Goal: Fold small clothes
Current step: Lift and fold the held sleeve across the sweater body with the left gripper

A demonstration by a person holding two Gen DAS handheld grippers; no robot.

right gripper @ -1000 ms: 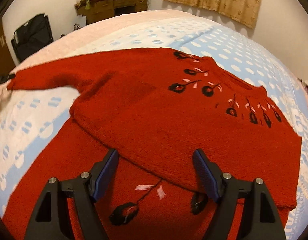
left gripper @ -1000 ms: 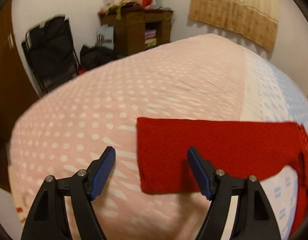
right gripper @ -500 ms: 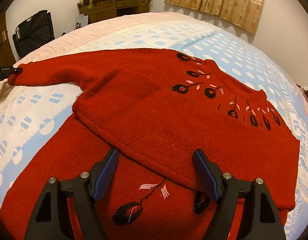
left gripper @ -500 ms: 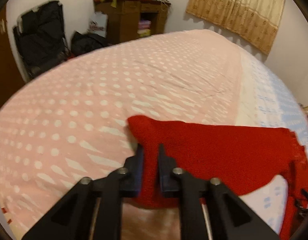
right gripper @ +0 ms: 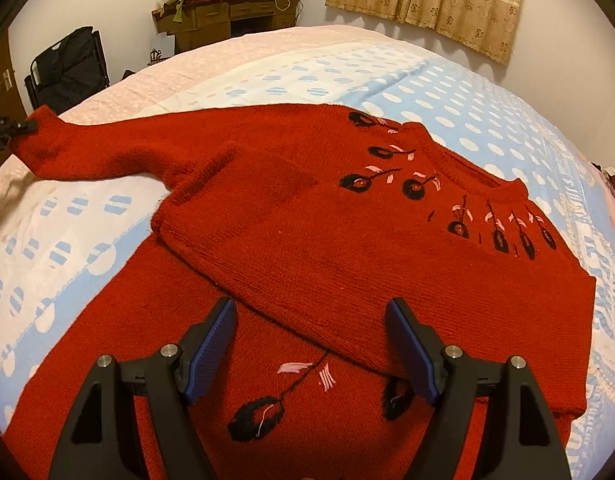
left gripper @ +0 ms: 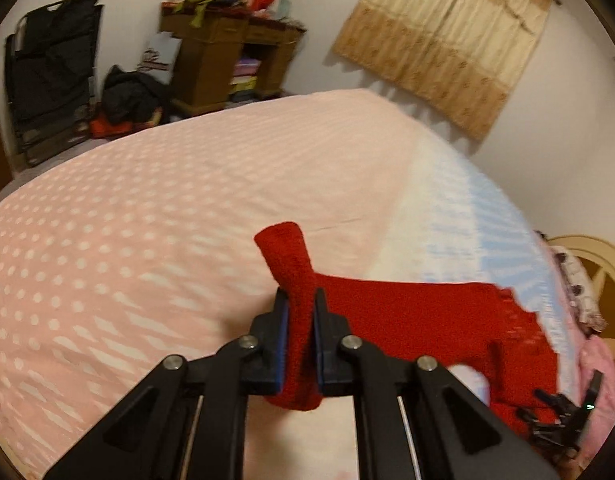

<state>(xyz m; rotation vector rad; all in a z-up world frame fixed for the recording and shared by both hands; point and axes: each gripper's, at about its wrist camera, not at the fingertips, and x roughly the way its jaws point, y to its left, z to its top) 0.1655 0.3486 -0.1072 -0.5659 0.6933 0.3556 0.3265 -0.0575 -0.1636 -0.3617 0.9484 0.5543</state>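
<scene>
1. Left gripper [left gripper: 300,334]: fingers clenched on the sleeve cuff [left gripper: 285,258], which pokes up toward 12 o'clock.
2. Right gripper [right gripper: 310,346]: fingers released, hanging above the sweater [right gripper: 347,240].
3. Sweater: spread on the bed [right gripper: 487,104], one sleeve reaching toward 9 o'clock.

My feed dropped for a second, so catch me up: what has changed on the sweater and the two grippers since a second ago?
The left gripper, open over the sleeve cuff a second ago, has shut its jaws on it and raised it off the bedspread; the cuff now stands up between them. The right gripper stays open over the folded red sweater, which lies as before.
</scene>
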